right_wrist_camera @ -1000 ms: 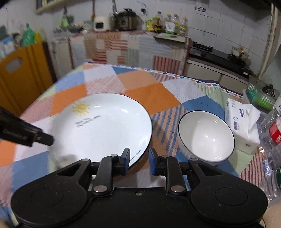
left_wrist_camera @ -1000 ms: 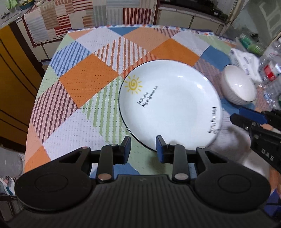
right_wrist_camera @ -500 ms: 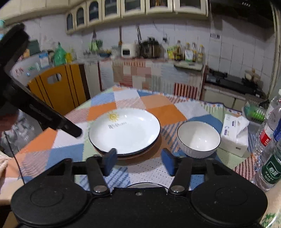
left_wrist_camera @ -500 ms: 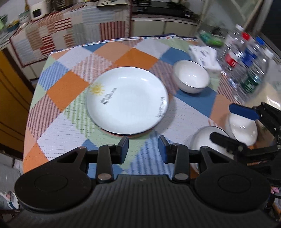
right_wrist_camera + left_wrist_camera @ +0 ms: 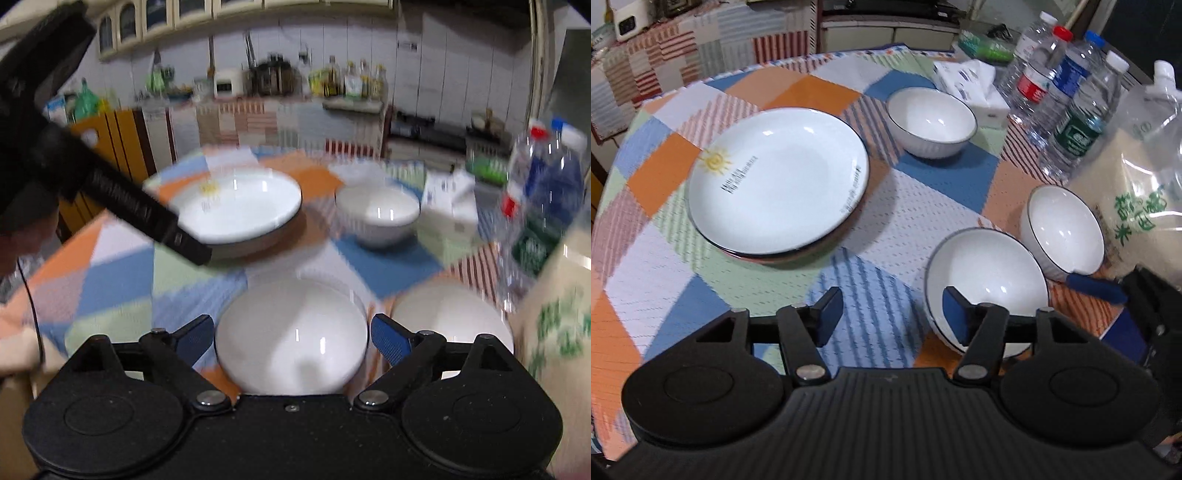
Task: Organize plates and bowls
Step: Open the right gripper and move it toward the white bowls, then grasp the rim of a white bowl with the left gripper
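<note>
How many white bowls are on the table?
3. One bowl sits beyond the plate stack, one nearest the camera, one beside the rice bag.

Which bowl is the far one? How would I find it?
Start at the big sun plate on the checkered tablecloth. Look to its right, towards the tissue box: the bowl stands there alone on a blue patch, while the other two bowls sit together near the rice bag.

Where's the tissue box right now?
In the left wrist view the tissue box sits at the far right of the table, just behind the far bowl and left of the water bottles.
</note>
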Motion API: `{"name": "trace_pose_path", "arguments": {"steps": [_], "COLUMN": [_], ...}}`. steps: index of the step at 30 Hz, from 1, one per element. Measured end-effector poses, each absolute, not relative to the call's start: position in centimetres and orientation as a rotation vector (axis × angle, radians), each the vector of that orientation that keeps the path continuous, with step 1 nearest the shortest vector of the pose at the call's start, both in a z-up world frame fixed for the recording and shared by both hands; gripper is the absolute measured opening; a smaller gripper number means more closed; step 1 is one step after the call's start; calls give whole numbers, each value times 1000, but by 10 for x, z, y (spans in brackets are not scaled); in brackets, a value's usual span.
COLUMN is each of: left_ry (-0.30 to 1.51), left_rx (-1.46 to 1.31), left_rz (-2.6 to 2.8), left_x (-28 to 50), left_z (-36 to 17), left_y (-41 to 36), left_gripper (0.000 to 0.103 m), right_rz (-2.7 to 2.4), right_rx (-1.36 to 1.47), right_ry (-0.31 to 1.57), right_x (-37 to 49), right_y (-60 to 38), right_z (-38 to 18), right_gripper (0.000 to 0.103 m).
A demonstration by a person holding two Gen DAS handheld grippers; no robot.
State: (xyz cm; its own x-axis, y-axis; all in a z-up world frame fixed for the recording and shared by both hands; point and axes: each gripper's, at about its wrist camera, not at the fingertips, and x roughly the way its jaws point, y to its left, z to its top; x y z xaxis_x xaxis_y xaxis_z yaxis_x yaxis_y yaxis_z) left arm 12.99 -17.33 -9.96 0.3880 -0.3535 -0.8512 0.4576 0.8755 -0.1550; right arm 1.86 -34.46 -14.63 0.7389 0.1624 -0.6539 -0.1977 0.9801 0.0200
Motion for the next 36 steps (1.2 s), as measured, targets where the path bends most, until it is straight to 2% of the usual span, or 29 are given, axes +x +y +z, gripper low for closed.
{"name": "trace_pose_path", "arguments": {"steps": [12, 15, 18, 21, 23, 36], "left_ry": [1075, 1067, 1062, 1072, 1070, 1082], "left_rx": [155, 164, 178, 186, 202, 136], "left_rz": [-593, -602, -604, -614, -606, -573], "left_x": [120, 119, 118, 119, 118, 118], "left_z": [-138, -144, -148, -153, -155, -127], "left_y": [-203, -206, -209, -212, -212, -160], "left_gripper": [62, 58, 49, 27, 21, 20], "right_rz": [203, 183, 179, 195, 192, 277], "right_rx": [-58, -66, -70, -42, -44, -68], "right_ry": [859, 871, 884, 883, 876, 839], "right_x": [20, 33, 43, 50, 51, 50], "right_y": [-336, -333, -333, -336, -333, -309], "right_z": [-188, -197, -201, -205, -207, -192], "right_gripper": [94, 94, 94, 95, 96, 95]}}
